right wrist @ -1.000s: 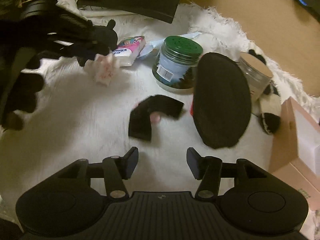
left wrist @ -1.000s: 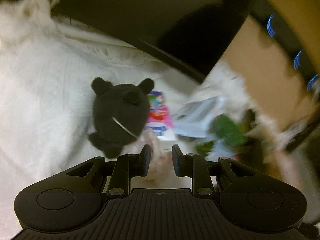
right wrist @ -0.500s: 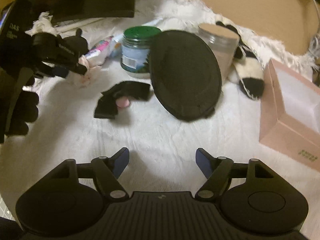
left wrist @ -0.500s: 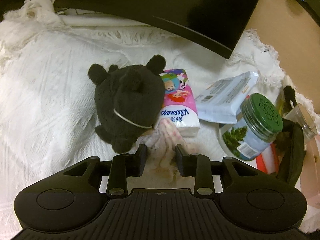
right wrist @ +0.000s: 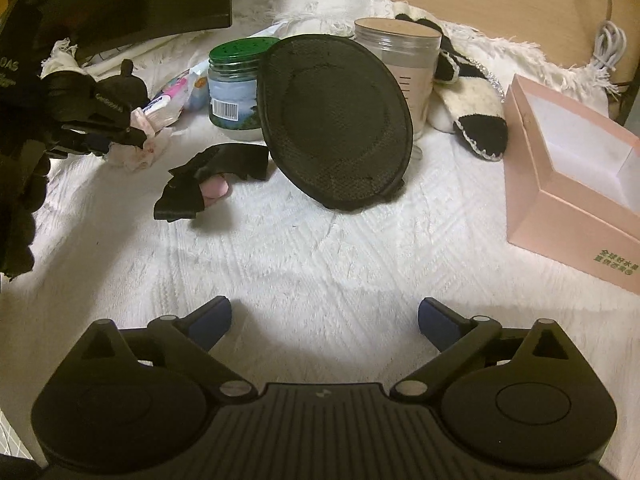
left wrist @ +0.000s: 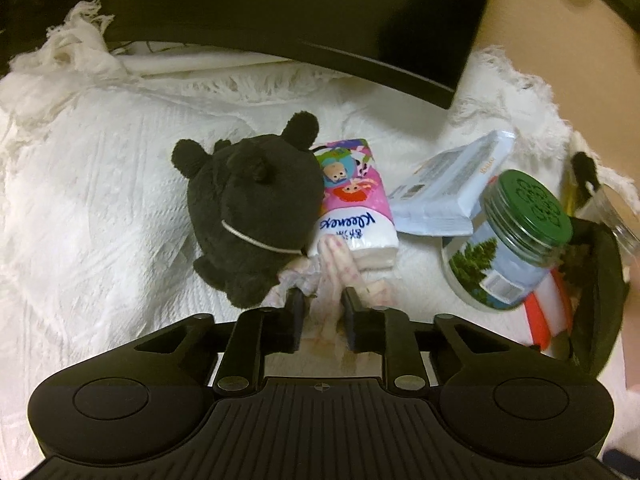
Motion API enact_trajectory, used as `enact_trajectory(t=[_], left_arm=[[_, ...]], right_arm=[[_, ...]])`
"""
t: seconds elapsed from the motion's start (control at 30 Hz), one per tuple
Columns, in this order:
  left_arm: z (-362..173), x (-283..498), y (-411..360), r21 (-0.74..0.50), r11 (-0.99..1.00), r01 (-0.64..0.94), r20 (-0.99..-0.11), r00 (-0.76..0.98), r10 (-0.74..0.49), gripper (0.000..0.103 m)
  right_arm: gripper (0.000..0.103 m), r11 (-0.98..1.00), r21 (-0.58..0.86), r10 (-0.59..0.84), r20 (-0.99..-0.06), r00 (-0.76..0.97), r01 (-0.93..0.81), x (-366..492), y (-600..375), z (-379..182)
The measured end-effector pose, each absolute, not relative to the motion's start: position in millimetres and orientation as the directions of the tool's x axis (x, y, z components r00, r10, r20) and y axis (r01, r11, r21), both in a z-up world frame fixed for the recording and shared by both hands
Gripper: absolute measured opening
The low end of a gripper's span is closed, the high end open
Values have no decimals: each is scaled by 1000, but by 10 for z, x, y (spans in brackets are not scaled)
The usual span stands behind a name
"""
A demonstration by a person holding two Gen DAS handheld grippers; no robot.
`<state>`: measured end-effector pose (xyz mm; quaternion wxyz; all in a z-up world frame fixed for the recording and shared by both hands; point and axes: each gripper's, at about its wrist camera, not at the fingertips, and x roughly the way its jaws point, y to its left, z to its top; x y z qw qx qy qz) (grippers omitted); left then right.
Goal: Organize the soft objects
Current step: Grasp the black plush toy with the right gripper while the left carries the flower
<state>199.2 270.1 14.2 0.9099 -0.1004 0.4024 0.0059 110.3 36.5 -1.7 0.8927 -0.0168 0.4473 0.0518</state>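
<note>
Closing left gripper jaws on crumpled tissue half-hidden, right gripper jaws opening, empty.

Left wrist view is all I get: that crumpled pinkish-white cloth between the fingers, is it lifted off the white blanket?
Observer: From the right wrist view, the crumpled pinkish-white cloth hangs from the left gripper, whose jaws are closing on it; most of it looks clear of the white fringed blanket.
Operator: What is the other gripper doing?
Observer: The right gripper is empty, its jaws opening wide above bare blanket.
Operator: Anywhere to put soft things?
Observer: An open pink cardboard box sits at the right, empty as far as I can see.
</note>
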Motion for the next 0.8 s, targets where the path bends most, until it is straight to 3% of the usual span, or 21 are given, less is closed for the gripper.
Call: enact_trajectory(t=[0.13,0.4,0.57,0.63,0.8], left_arm=[[191,1831,2789,-225,974,-37,-719,681,-140,15],[330,1503,2978,-269,962,38,-683,697,-218,14],[394,1322,3133,-291,956,47,-661,712,-236,14],[435,1252,3242,-319,947,25,-649,722,-238,14],[614,1046,3599,-358,933,-38,-603,772,-201,14]], right_arm=[[103,993,19,85,-795,601,-114,1089,370,-33],[103,995,16,73,-813,578,-103,1132,400,-37],[98,967,-42,98,-850,518,-253,1298,561,90],[97,954,-92,95,-810,579,-285,1330,695,254],[97,893,-84,265,-695,669,-442,1633,1193,770]])
